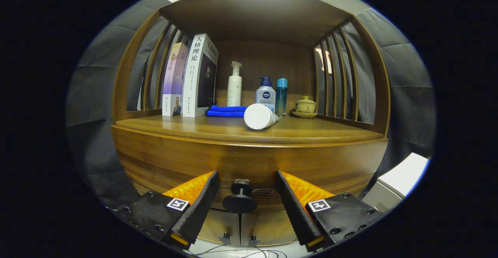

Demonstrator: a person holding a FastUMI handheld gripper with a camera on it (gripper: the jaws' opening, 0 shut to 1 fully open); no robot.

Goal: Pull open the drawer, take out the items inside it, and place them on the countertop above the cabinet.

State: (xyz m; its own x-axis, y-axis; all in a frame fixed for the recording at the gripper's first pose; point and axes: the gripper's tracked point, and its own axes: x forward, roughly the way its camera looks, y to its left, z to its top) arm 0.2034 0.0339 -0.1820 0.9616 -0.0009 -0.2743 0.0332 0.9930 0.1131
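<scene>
A wooden cabinet faces me, its drawer front (249,160) a curved brown panel below the countertop (218,127). A black round drawer knob (240,199) sticks out low on the panel. My gripper (247,178) is open, and its two orange-backed black fingers (202,203) stand to either side of the knob without touching it. The knob sits between the fingers, slightly behind their tips. The drawer looks closed, so its contents are hidden. A white tube (260,116) lies on its side on the countertop, cap toward me.
On the countertop's back stand two books (190,81), a white pump bottle (234,85), a blue-capped pump bottle (265,93), a teal bottle (281,95), a lidded cup on a saucer (305,106) and a folded blue cloth (226,111). Slatted wooden sides flank the shelf. A white box (400,178) sits lower right.
</scene>
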